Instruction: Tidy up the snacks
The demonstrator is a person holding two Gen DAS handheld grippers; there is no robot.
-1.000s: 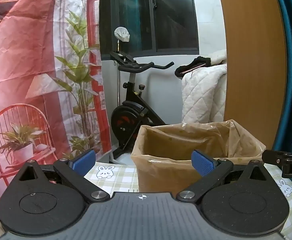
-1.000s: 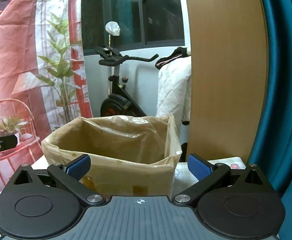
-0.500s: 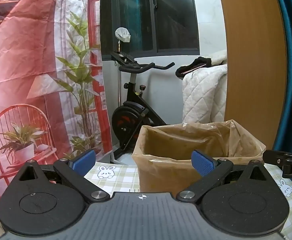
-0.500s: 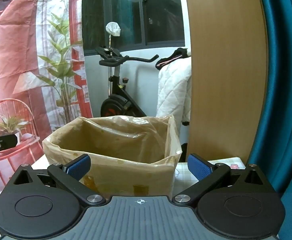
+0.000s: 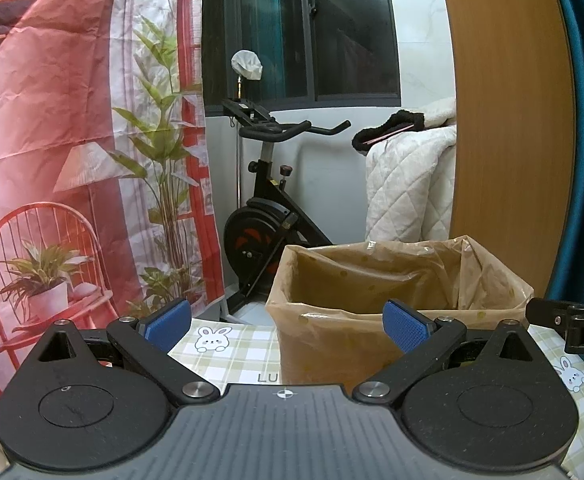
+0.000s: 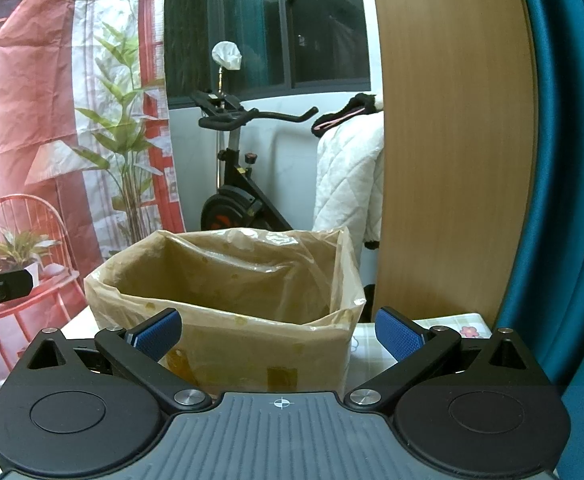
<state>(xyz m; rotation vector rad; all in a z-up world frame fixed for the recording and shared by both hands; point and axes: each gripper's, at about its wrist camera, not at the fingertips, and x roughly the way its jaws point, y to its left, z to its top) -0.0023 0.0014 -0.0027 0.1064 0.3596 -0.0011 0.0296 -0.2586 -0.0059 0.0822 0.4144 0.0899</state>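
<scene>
Two hand-held grippers, left hand-held gripper (image 5: 286, 318) and right hand-held gripper (image 6: 278, 330), stand wide and empty before the lined box (image 6: 228, 308) on the table (image 5: 228, 354); no snacks are visible, so locating one is judged the next requirement.

The only task thing in view is a cardboard box (image 5: 372, 344), brown and lined with a thin, translucent plastic bag (image 5: 488, 276) whose edge is folded over the rim and hangs a little down the outside walls. The box stands upright on the table (image 5: 228, 354), which has a green checked cloth with small rabbit drawings. Its top is open. The lining is wrinkled and carries a few small dark spots. In the right wrist view the near wall of the box (image 6: 268, 360) shows yellowish tape patches. The inside looks empty, but the bottom is hidden, so I cannot be sure. No snacks are visible.
</scene>
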